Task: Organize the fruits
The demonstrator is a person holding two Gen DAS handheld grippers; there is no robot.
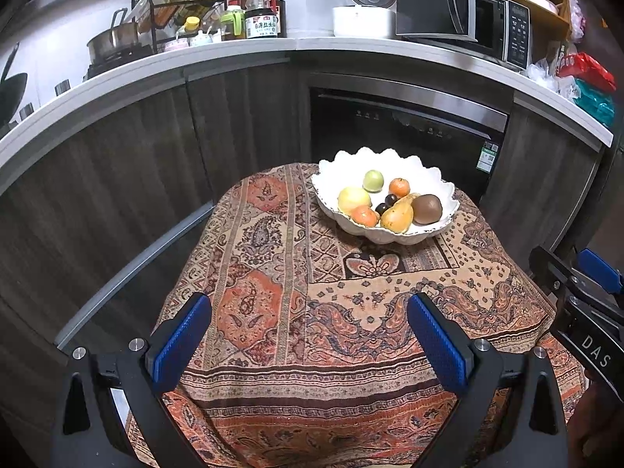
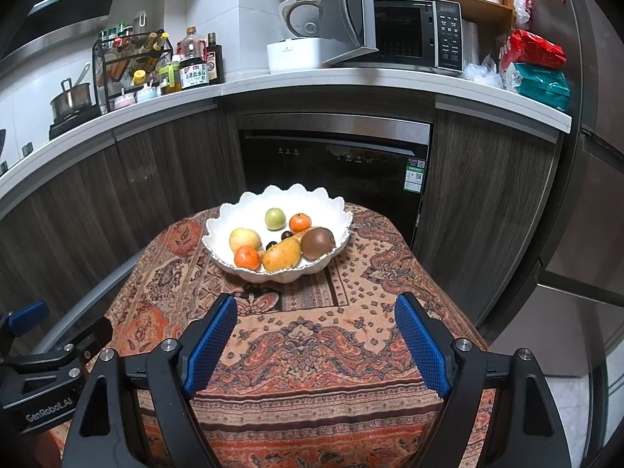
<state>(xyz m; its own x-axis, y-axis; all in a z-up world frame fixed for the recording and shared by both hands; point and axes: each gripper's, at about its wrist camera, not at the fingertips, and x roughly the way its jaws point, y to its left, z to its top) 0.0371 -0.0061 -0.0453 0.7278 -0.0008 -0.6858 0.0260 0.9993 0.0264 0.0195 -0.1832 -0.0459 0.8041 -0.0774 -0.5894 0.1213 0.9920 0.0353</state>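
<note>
Nearest to us, our left tongs point(image 1: 308, 335) and our right tongs point(image 2: 316, 335) both hang over the near part of the small desk draped in an orange and brown paisley cloth point(image 2: 312, 351), each pair spread wide with blue ribbed pads and nothing between them; further back on the cloth sits the white scalloped ceramic bowl point(image 2: 331, 210), well apart from both tongs; in it we count a pale yellow round fruit point(image 2: 244, 238), a green round fruit point(image 2: 275, 218), two small orange mandarins point(image 2: 246, 256) point(image 2: 300, 222), a yellow-orange pear-shaped fruit point(image 2: 281, 258), a brown kiwi point(image 2: 318, 242) and two dark grape-like fruits point(image 2: 280, 240); they lie close together, several touching; no fruit shows on the cloth outside the bowl, so we judge the gathering either done or about to be rearranged, and we cannot tell which from the task alone; if another fruit must be handled, we would need to carry one pair of tongs forward over the rim and close gently on a single piece, since the round ones look likely to roll and nudge their neighbours.
</note>
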